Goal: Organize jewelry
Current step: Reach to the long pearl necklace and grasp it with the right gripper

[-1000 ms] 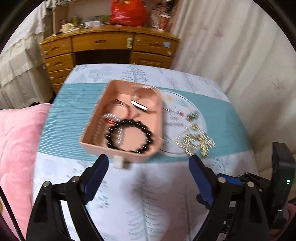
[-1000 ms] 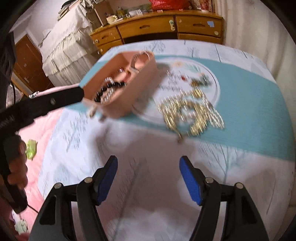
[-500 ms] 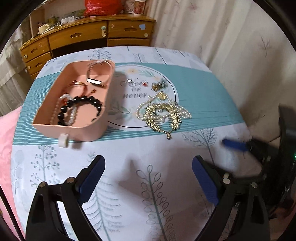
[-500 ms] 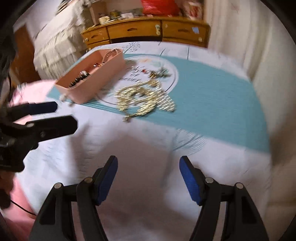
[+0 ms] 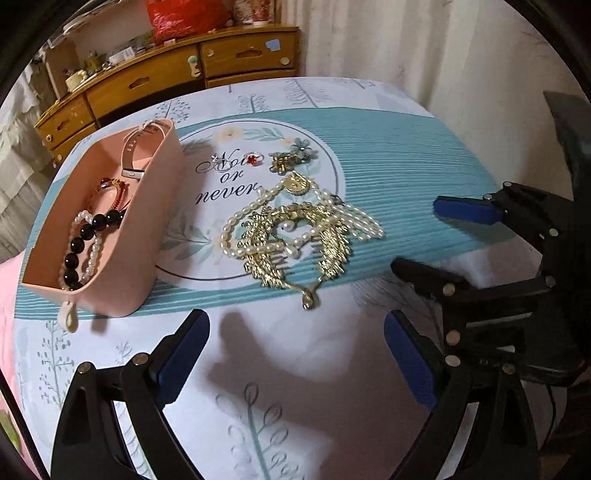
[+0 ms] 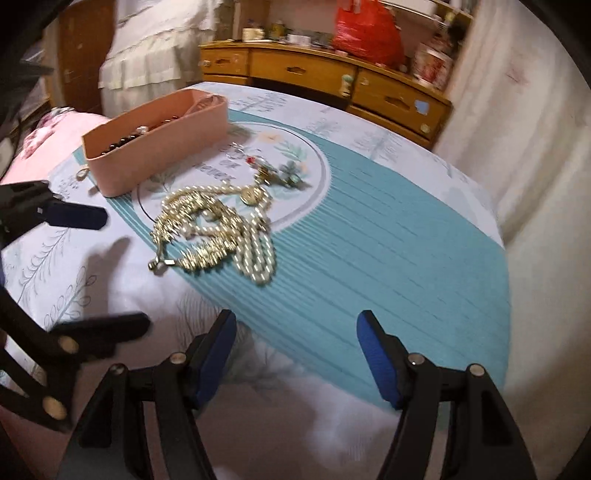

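A pink box [image 5: 122,236] stands at the left of the table and holds a black bead bracelet [image 5: 79,247], a pearl bracelet and a watch strap [image 5: 138,147]. To its right lies a tangled pile of gold and pearl necklaces [image 5: 295,236], with a red-stone ring [image 5: 254,159] and flower brooches [image 5: 291,158] behind it. My left gripper [image 5: 295,354] hovers open just short of the pile, holding nothing. My right gripper [image 6: 297,354] is to the right of the pile [image 6: 218,229], its jaws closing with nothing between them. Each gripper shows at the edge of the other's view.
The round table wears a white and teal printed cloth [image 5: 406,155]. Behind it stands a wooden dresser [image 5: 184,74] with a red bag [image 5: 184,18] on top. A pale curtain [image 5: 406,55] hangs at the right. Pink bedding [image 6: 48,140] lies left of the table.
Both grippers have come down and closer to the necklace pile. The right gripper has entered the left wrist view from the right, and its own view has rolled.
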`<state>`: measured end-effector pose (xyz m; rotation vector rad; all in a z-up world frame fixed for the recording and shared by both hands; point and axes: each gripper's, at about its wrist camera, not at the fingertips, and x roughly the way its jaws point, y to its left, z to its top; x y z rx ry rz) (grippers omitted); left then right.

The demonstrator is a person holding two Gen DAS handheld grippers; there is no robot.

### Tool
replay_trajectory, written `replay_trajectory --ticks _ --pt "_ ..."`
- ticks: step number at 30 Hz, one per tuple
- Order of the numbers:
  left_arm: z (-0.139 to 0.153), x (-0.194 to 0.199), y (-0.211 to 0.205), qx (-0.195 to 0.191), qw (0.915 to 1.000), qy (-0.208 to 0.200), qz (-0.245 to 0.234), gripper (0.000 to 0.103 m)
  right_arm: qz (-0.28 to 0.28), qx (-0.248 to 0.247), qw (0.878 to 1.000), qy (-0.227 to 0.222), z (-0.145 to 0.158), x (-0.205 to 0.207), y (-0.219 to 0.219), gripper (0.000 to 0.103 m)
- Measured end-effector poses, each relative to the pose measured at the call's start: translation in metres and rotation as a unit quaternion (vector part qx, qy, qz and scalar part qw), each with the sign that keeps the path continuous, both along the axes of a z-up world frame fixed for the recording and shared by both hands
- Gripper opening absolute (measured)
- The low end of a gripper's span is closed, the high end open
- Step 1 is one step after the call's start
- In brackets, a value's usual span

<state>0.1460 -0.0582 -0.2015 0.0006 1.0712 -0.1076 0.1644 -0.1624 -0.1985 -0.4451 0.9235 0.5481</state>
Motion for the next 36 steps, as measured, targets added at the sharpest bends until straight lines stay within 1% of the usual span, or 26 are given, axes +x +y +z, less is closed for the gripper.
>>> replay_trajectory --ticks 1,3,6,9,10,14,16,17,19,21,22,27,28,29,31,34,36 --pt "-0.002 0.003 0.000 0.004 1.0000 0.000 0.006 0.094 0.008 0.003 1.000 -0.003 0.000 0.003 0.002 0.060" --pt "-0.005 0.008 0.001 0.010 0.9999 -0.001 0.014 0.094 0.021 0.011 1.000 0.000 -0.001 0.012 0.005 0.059" --pt "-0.009 0.012 0.005 0.005 0.9997 -0.002 0.025 0.094 0.046 0.025 0.999 0.009 -0.002 0.022 0.011 0.052" --pt "-0.011 0.018 0.007 -0.001 0.9996 -0.006 0.027 0.094 0.074 0.032 0.997 0.011 -0.002 0.028 0.019 0.045" --pt "-0.010 0.018 0.007 -0.001 0.9996 -0.009 0.026 0.094 0.085 0.033 0.996 0.013 -0.002 0.029 0.021 0.041" --pt "-0.011 0.021 0.010 -0.008 0.9993 -0.016 0.033 0.094 0.121 0.028 0.992 0.037 -0.001 0.035 0.028 0.033" --pt "-0.011 0.023 0.011 -0.009 0.9991 -0.019 0.036 0.094 0.130 0.029 0.990 0.052 0.000 0.035 0.029 0.024" --pt "-0.011 0.023 0.011 -0.008 0.9990 -0.020 0.039 0.094 0.133 0.029 0.989 0.055 0.000 0.035 0.030 0.023" --pt "-0.012 0.025 0.009 -0.002 0.9990 -0.021 0.040 0.094 0.137 0.028 0.989 0.057 0.000 0.036 0.032 0.017" --pt "-0.013 0.027 0.004 0.015 0.9991 -0.022 0.033 0.094 0.128 0.034 0.989 0.069 0.000 0.042 0.033 0.014" --pt "-0.013 0.027 0.002 0.013 0.9992 -0.023 0.029 0.094 0.121 0.041 0.989 0.077 0.000 0.047 0.033 0.014" --pt "-0.013 0.033 -0.004 0.012 0.9989 -0.025 0.037 0.094 0.102 0.049 0.990 0.085 0.000 0.053 0.034 0.013" --pt "-0.013 0.035 -0.005 0.013 0.9988 -0.026 0.039 0.094 0.095 0.057 0.990 0.089 0.001 0.054 0.032 0.007" --pt "-0.014 0.036 -0.005 0.013 0.9987 -0.027 0.042 0.094 0.087 0.071 0.990 0.089 0.004 0.056 0.030 0.004" --pt "-0.014 0.038 -0.007 0.013 0.9983 -0.031 0.048 0.094 0.075 0.085 0.988 0.108 0.005 0.062 0.027 0.004" --pt "-0.014 0.041 -0.009 0.014 0.9977 -0.037 0.055 0.094 0.048 0.091 0.987 0.121 0.004 0.069 0.022 0.004" --pt "-0.014 0.043 -0.010 0.013 0.9975 -0.038 0.058 0.094 0.037 0.109 0.985 0.128 0.008 0.072 0.017 0.004"
